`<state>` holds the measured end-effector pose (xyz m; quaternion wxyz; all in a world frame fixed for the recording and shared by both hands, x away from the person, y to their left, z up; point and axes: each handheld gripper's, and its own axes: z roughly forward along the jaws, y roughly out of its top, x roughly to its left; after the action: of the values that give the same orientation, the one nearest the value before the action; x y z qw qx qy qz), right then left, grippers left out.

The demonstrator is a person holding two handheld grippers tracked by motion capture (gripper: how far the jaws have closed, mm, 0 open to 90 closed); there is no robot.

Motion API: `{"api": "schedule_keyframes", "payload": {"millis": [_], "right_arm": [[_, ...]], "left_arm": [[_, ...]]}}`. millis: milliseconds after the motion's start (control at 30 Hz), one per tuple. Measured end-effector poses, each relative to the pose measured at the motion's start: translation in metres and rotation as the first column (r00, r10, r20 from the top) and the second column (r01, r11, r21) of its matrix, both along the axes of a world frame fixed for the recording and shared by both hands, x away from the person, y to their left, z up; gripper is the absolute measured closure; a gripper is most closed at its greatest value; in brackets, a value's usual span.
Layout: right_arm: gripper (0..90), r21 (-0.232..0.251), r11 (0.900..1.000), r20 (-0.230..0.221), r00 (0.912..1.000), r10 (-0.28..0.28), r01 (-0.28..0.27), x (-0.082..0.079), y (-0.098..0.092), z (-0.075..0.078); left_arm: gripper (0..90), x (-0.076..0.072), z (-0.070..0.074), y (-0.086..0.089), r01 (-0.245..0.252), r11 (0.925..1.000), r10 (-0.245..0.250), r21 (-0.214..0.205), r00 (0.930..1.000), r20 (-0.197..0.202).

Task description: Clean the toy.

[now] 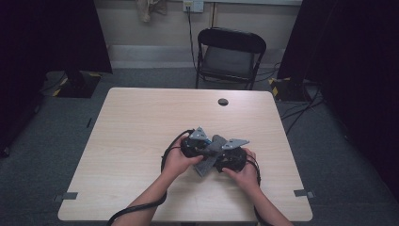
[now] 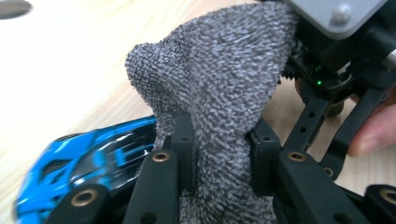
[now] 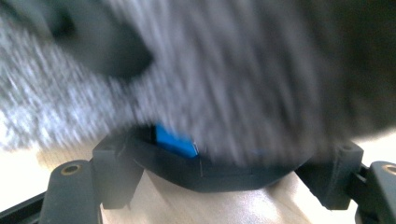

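Both of the person's hands meet near the middle of the bench [image 1: 141,122], toward its near edge, with a grey knitted cloth [image 2: 219,93] bunched between the two tools. The left gripper [image 2: 219,158] has its fingers [image 2: 184,149] pinched shut on a fold of that cloth, which rises straight up and away from them, its length running along the gripper's own line. A blue toy car [image 2: 88,158] lies on the wood just to the side of those fingers, half under the cloth. The right gripper [image 3: 233,172] stands wide, a black and blue body, likely the car, spanning its fingers [image 3: 116,172]; the blur hides whether they press on it. The left hand is the one that holds the cloth, so lifting it clear would fall to that side
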<state>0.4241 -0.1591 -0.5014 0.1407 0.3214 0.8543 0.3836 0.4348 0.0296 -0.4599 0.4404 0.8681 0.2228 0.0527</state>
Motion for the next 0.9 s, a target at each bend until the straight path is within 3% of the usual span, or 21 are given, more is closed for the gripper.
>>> {"api": "schedule_keyframes", "payload": {"millis": [133, 167, 300, 400, 533, 633, 900], "right_arm": [[24.0, -0.001, 1.0000, 0.000, 1.0000, 0.001, -0.001, 0.000, 0.000, 0.000], [24.0, 0.000, 1.0000, 0.000, 1.0000, 0.000, 0.000, 0.000, 0.000, 0.000], [24.0, -0.001, 1.0000, 0.000, 1.0000, 0.001, -0.001, 0.000, 0.000, 0.000], [24.0, -0.001, 1.0000, 0.000, 1.0000, 0.000, 0.000, 0.000, 0.000, 0.000], [24.0, -0.001, 1.0000, 0.000, 1.0000, 0.000, 0.000, 0.000, 0.000, 0.000], [24.0, -0.001, 1.0000, 0.000, 1.0000, 0.001, -0.001, 0.000, 0.000, 0.000], [24.0, -0.001, 1.0000, 0.000, 1.0000, 0.000, 0.000, 0.000, 0.000, 0.000]], "left_arm": [[72.1, 0.000, -0.006, -0.006, -0.011, 0.9998, 0.012, 0.013, 0.9999, -0.003], [72.5, 0.000, -0.005, -0.007, -0.028, 0.9995, 0.029, 0.015, 0.9994, -0.018], [74.2, 0.002, 0.000, -0.005, -0.059, 0.9976, 0.059, 0.037, 0.9982, -0.001], [74.6, 0.007, 0.001, 0.000, -0.086, 0.9959, 0.086, 0.030, 0.9963, -0.006], [74.7, 0.016, 0.004, 0.010, -0.129, 0.9909, 0.129, 0.040, 0.9917, -0.001], [74.7, 0.027, 0.006, 0.019, -0.166, 0.9834, 0.165, 0.074, 0.9861, 0.016], [74.7, 0.046, -0.001, 0.035, -0.215, 0.9721, 0.215, 0.094, 0.9765, 0.008]]}}
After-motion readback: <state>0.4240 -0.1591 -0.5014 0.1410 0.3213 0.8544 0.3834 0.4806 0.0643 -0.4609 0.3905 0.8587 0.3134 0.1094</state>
